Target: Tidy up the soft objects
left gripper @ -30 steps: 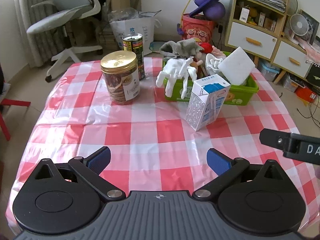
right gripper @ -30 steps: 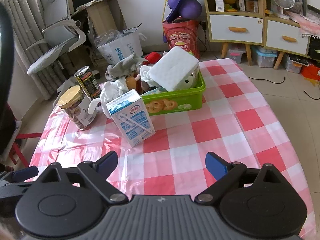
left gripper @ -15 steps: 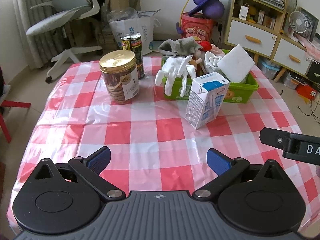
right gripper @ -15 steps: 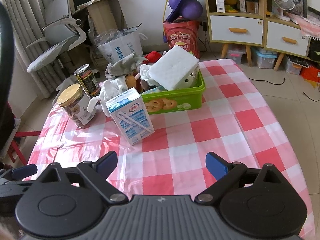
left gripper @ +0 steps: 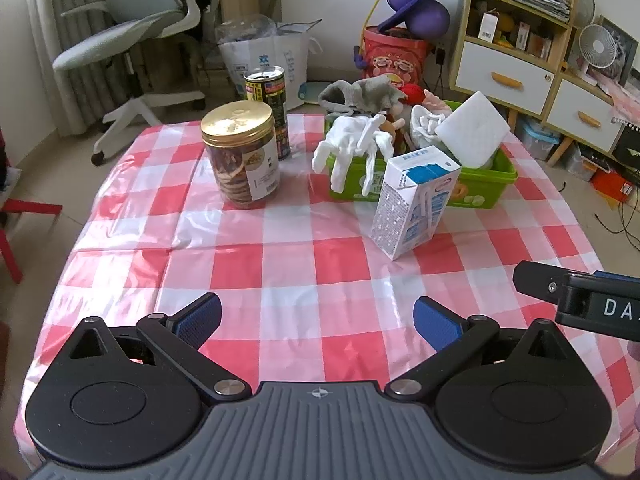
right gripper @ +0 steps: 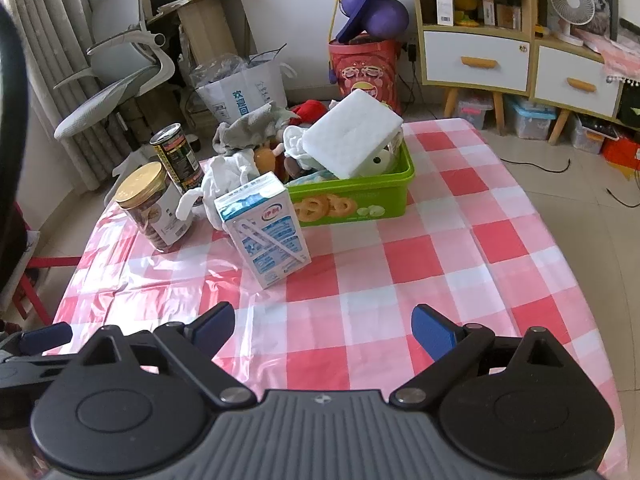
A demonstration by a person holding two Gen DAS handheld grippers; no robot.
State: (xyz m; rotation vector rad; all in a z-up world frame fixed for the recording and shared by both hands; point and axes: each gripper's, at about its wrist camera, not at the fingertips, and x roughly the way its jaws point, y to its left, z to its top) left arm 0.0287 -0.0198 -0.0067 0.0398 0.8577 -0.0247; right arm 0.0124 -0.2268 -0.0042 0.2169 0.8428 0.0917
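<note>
A green bin (left gripper: 486,190) (right gripper: 360,204) stands at the far side of the checked table, heaped with soft things: a white sponge block (left gripper: 472,134) (right gripper: 352,136), a grey cloth (left gripper: 360,94) (right gripper: 248,126), plush toys and a white glove (left gripper: 352,148) (right gripper: 224,176) hanging over its left rim. My left gripper (left gripper: 316,316) is open and empty above the near table edge. My right gripper (right gripper: 322,326) is open and empty, also near the front edge; it shows at the right of the left wrist view (left gripper: 580,300).
A milk carton (left gripper: 414,204) (right gripper: 264,228) stands in front of the bin. A gold-lidded cookie jar (left gripper: 242,156) (right gripper: 154,206) and a dark can (left gripper: 268,106) (right gripper: 176,156) stand to its left. An office chair, shelves and bags surround the table.
Both views have shifted slightly; the grippers stay open and empty, drawn back a little from the bin. Nothing on the table has moved.
</note>
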